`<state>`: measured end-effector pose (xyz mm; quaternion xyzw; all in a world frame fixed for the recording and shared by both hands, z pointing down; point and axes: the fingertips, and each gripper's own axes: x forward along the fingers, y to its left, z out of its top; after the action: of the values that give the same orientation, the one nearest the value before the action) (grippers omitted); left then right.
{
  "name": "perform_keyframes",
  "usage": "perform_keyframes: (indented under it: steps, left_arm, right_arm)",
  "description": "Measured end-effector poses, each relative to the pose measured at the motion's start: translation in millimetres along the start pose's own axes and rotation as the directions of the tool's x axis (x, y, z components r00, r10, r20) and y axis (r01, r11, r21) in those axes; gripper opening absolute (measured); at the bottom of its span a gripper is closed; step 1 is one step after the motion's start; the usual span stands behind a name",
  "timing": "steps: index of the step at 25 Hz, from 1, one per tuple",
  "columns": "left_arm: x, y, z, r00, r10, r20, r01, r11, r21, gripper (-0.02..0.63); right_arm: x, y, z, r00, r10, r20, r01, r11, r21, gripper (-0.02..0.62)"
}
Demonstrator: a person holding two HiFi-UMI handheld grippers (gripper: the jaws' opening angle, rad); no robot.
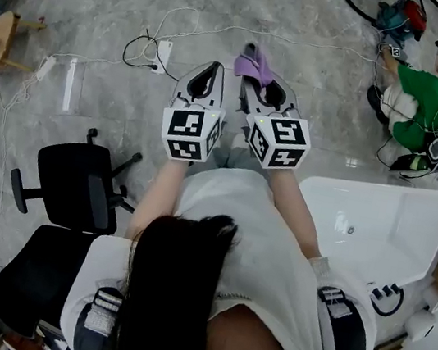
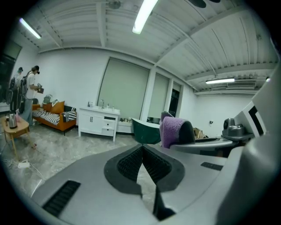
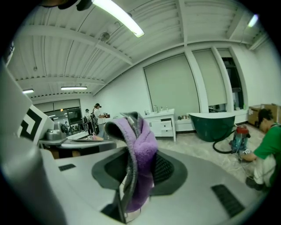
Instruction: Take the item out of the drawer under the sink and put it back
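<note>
A purple fleecy cloth [image 3: 141,149] with a grey lining is pinched between the pads of my right gripper [image 3: 137,165], its free end folding over above the jaws. In the head view the same cloth [image 1: 255,63] pokes out past the right gripper [image 1: 261,86], held over the marble floor. My left gripper [image 1: 208,75] hovers beside it, jaws shut and empty; its pads [image 2: 131,162] meet at the tip. A white vanity cabinet [image 2: 98,123] with drawers and a sink stands far off against the wall; the cabinet [image 3: 160,125] also shows in the right gripper view.
A white basin [image 1: 376,230] lies at my right, a black office chair [image 1: 76,184] at my left. Cables [image 1: 153,47] trail over the floor. A person in green [image 1: 421,97] sits on the floor beside a vacuum [image 3: 239,138]. A green bathtub [image 3: 215,123] and an orange sofa [image 2: 52,115] stand further off.
</note>
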<state>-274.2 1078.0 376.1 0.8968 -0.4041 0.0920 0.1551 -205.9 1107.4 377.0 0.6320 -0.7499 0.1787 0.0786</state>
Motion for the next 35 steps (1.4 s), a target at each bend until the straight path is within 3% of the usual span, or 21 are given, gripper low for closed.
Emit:
perform_keyframes:
  steps: [12,17,35]
  left_arm:
    - [11,42,18,1.000,0.016,0.012,-0.016,0.999,-0.033,0.005]
    - [27,53,29,0.999,0.029,0.035,-0.028,0.999,-0.042,0.005]
    - [186,67,88,0.995,0.089,0.039,-0.086,0.994,-0.073,0.005]
  right_arm:
    - [29,7,22,0.999,0.005,0.047,-0.007,0.999,0.043,0.129]
    - [48,-1,35,0.998,0.003,0.062,-0.003,1.000,0.013,0.130]
    - [165,-119,111,0.997,0.041,0.062,-0.041,0.999,-0.007,0.130]
